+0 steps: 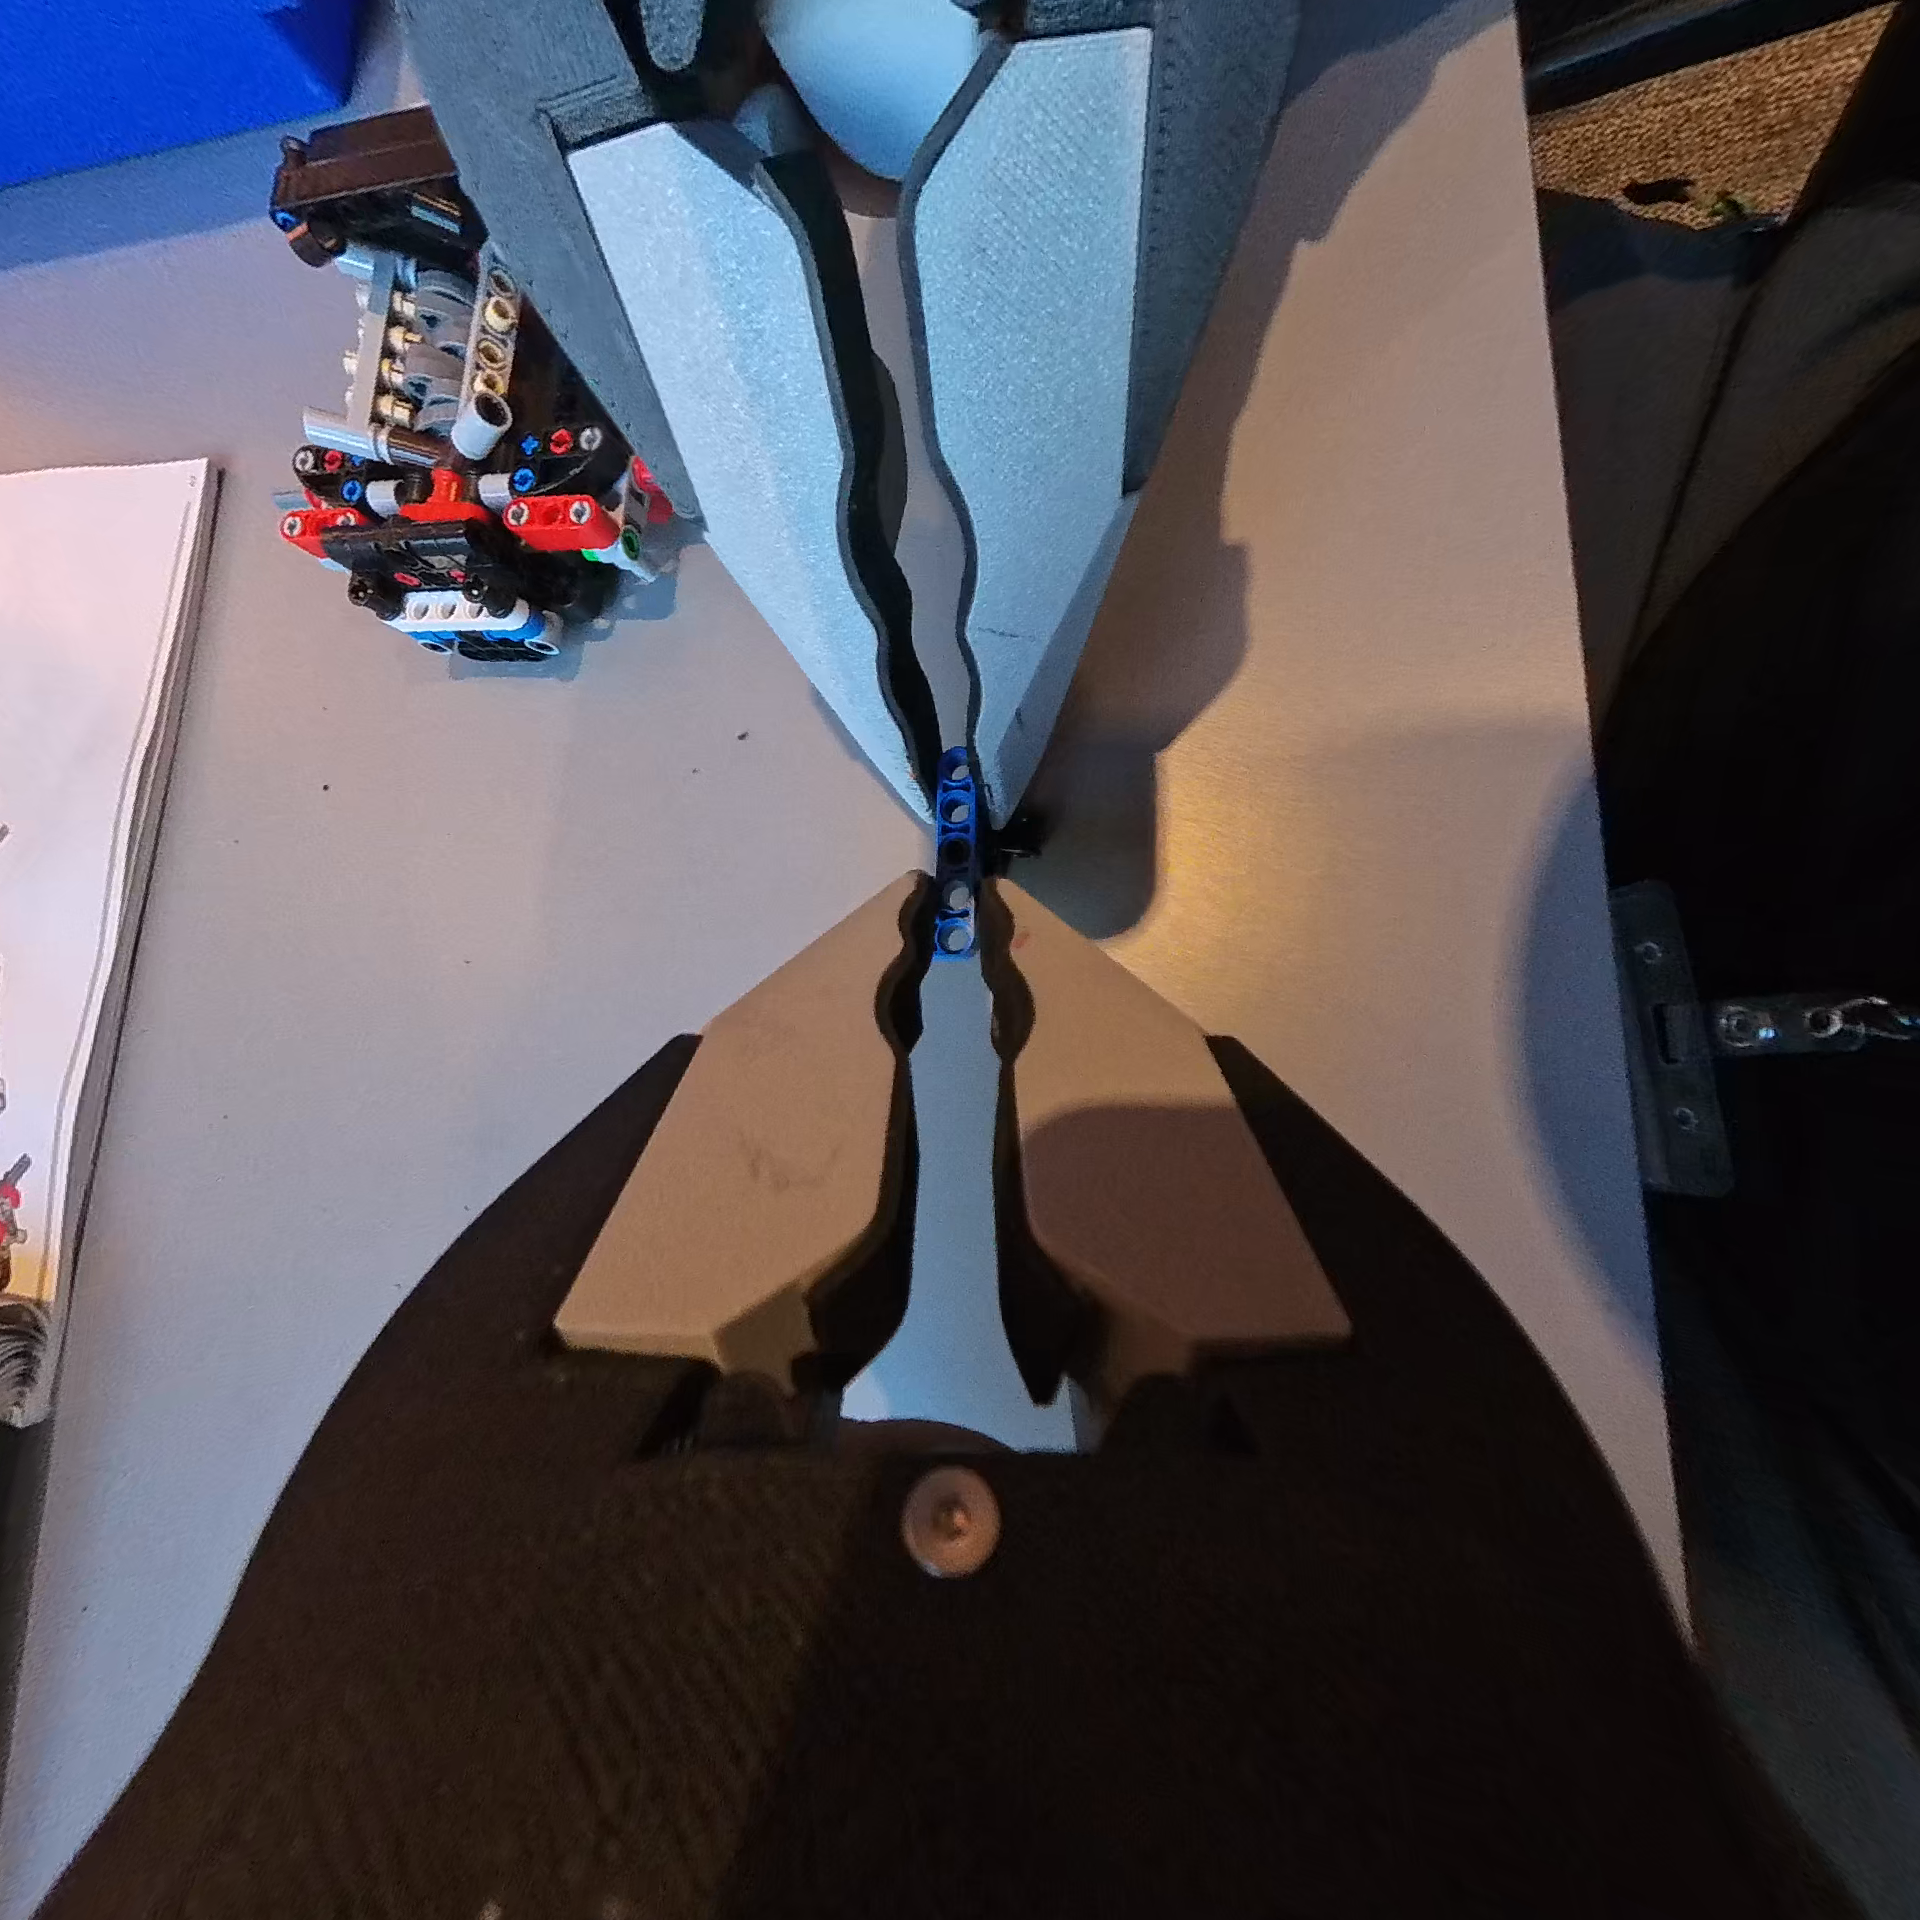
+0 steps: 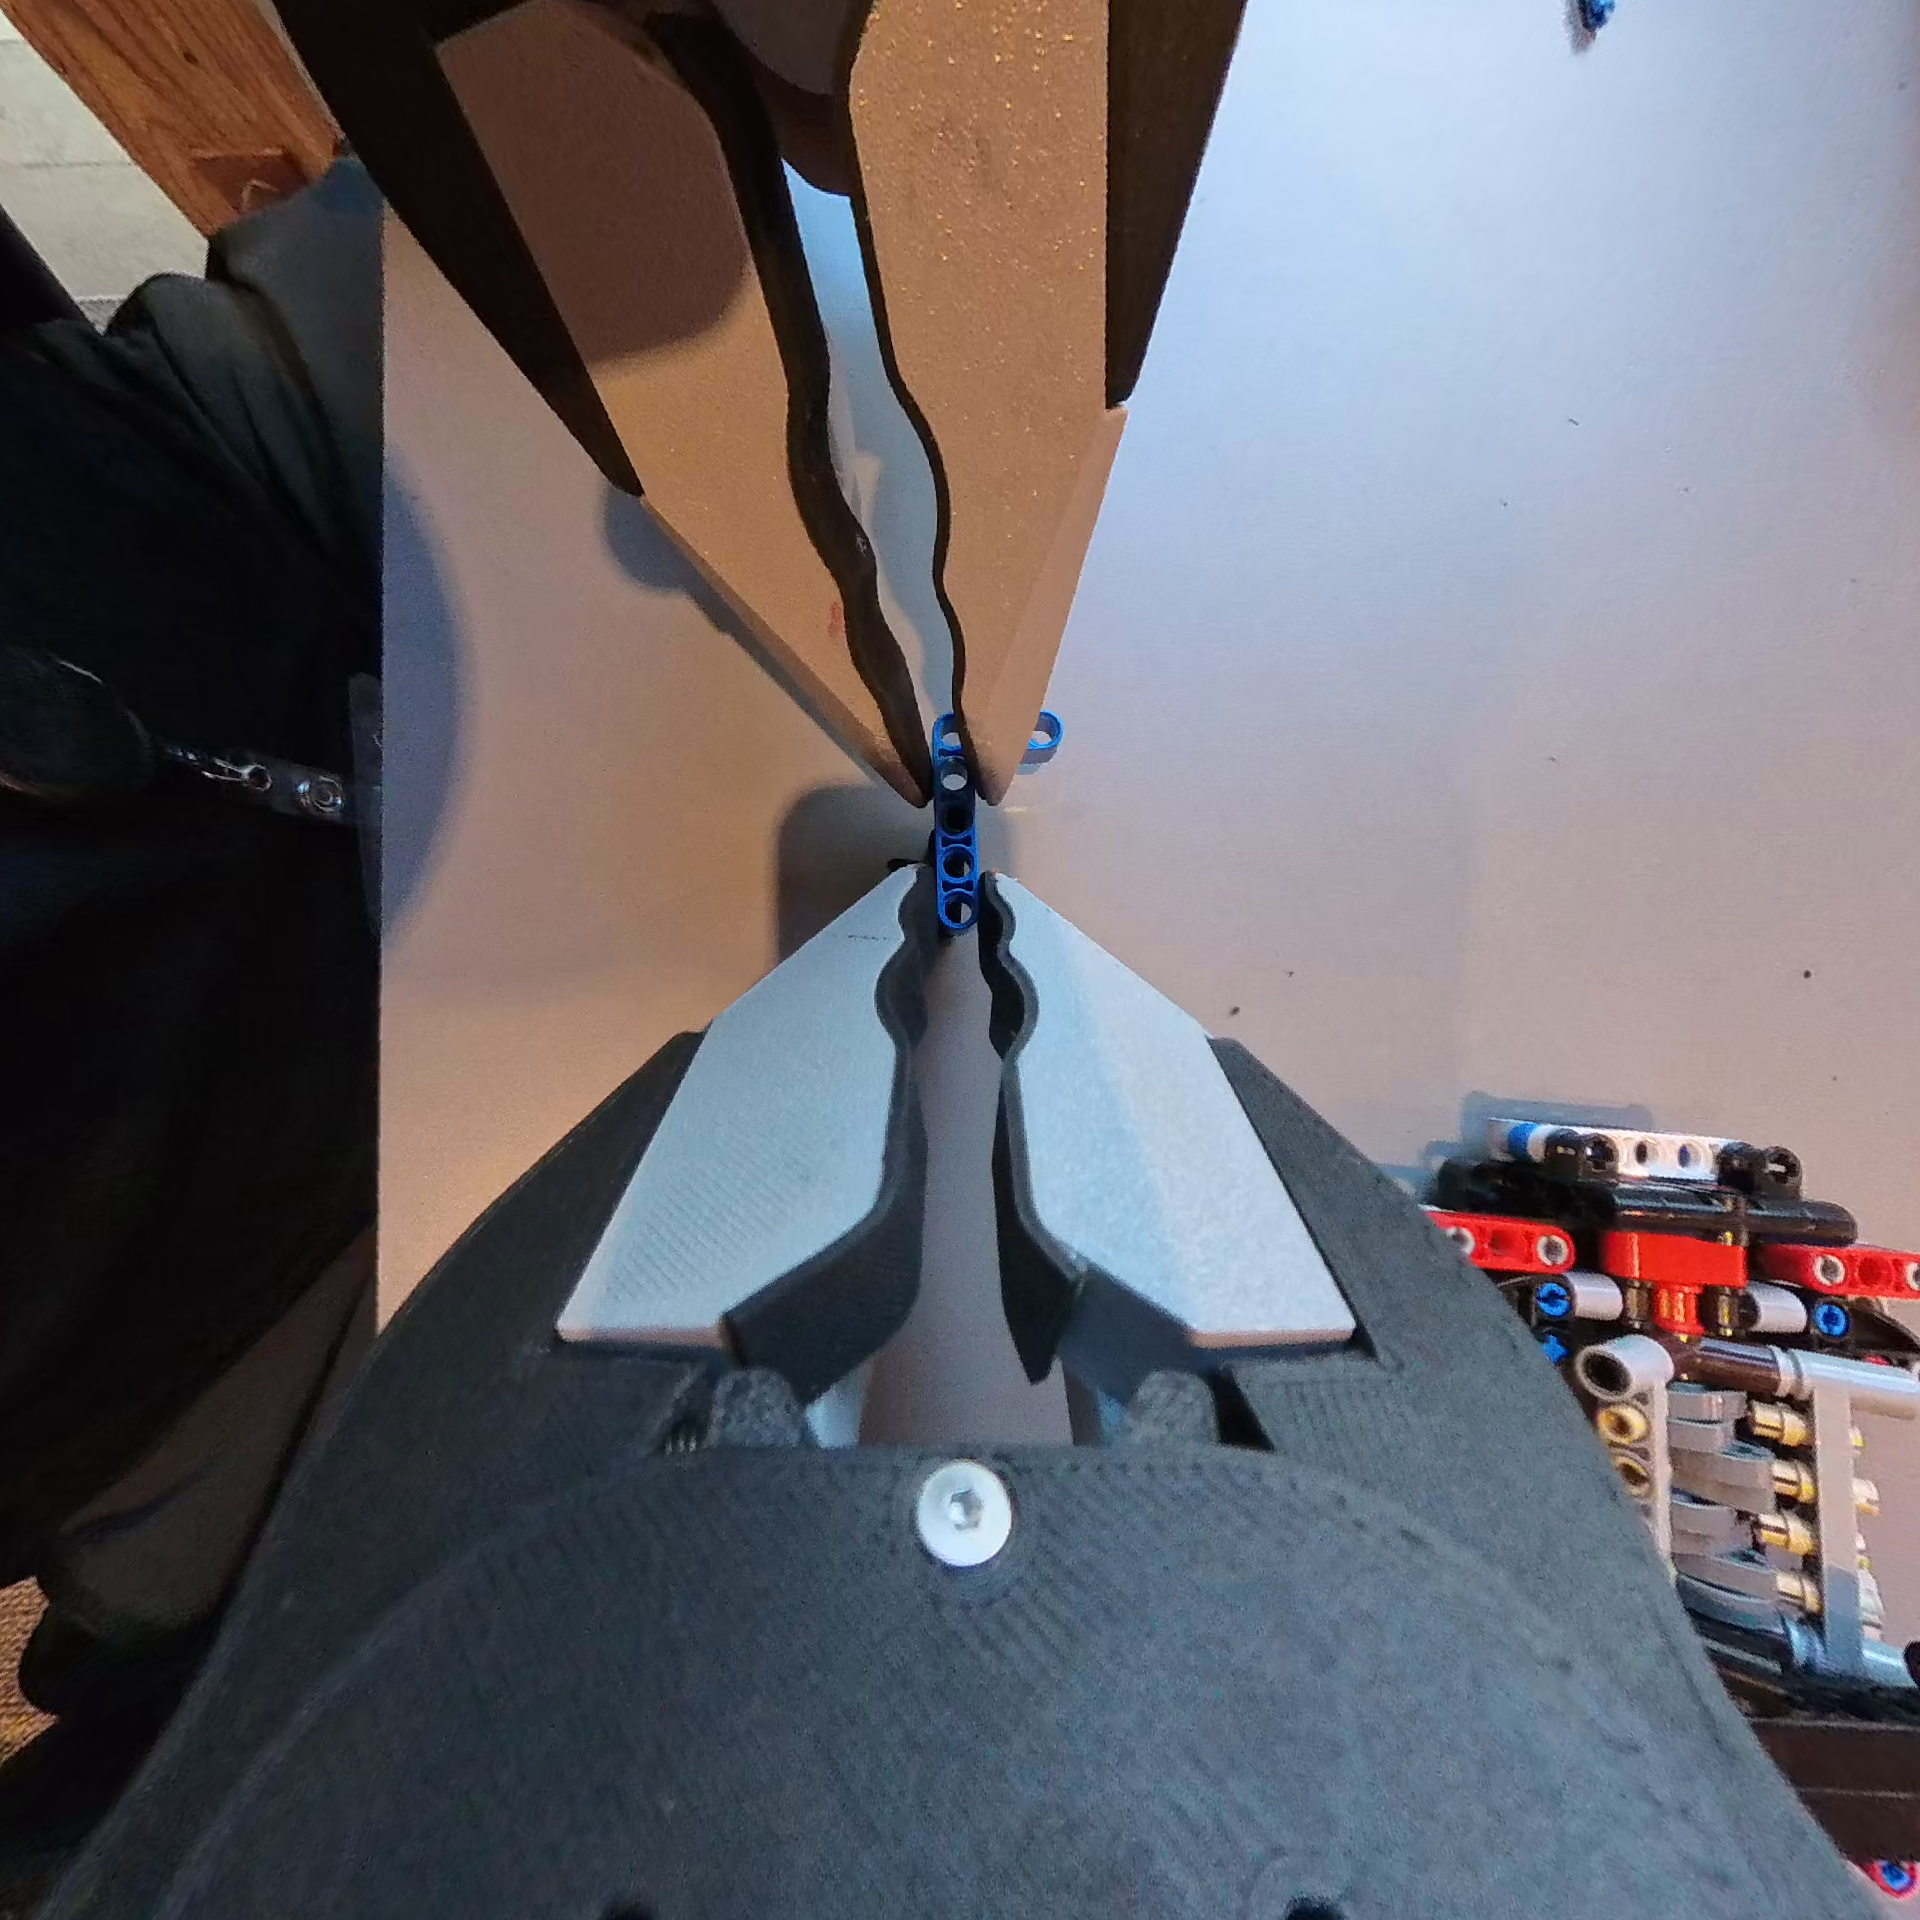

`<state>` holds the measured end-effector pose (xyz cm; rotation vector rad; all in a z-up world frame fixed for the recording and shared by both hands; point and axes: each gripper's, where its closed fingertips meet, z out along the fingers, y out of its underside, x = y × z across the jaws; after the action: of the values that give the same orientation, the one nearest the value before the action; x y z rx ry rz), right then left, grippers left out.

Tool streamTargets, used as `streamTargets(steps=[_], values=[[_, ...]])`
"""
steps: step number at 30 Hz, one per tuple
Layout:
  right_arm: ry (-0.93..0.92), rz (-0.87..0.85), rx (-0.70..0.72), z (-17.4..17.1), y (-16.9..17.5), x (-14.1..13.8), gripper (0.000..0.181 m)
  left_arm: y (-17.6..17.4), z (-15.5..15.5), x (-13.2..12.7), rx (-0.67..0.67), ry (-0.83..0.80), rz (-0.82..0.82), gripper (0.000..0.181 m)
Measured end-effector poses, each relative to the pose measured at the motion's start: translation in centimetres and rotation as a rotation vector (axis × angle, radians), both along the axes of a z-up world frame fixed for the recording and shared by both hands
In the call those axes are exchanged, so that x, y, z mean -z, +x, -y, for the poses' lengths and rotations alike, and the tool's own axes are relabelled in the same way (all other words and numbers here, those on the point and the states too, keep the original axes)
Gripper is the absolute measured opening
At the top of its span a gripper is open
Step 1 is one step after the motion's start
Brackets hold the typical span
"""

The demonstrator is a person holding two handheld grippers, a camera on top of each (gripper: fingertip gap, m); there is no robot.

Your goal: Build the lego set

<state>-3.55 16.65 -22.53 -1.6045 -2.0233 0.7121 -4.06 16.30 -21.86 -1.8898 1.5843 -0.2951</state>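
Both tools are clamped on one blue beam (image 1: 957, 850), left tool (image 1: 956, 909) and right tool (image 2: 954, 904) tip to tip. The half-built model (image 1: 457, 436) sits nearby, with plenty left.

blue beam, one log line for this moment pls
blue beam | held at both ends | left tool shut on it | right tool shut on it | above table | model apart
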Motion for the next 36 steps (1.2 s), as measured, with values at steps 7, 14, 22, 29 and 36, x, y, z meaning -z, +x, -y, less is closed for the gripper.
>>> streamTargets(steps=[7, 14, 22, 29, 36], values=[[0.051, 0.024, 0.006, 0.7, -0.1, 0.5, 0.004, -0.1, 0.6, 0.8, 0.019, 0.011, -0.014, 0.005], [-0.007, -0.001, 0.095, 0.6, 0.0, 0.6, 0.005, -0.1, 0.4, 0.9, 0.117, 0.042, -0.139, 0.005], [-0.119, -0.210, 0.242, 0.0, 0.4, -1.7, 0.028, -0.1, -0.7, 1.1, 0.229, 0.023, -0.269, 0.005], [-0.023, -0.123, 0.255, -0.6, -0.1, 1.0, 0.029, 0.1, -1.1, 1.1, 0.215, 0.108, -0.245, 0.005], [0.214, -0.198, 0.300, -1.9, -0.1, -0.2, 0.014, 0.2, -2.8, -0.2, 0.182, 0.605, -0.265, 0.005]])
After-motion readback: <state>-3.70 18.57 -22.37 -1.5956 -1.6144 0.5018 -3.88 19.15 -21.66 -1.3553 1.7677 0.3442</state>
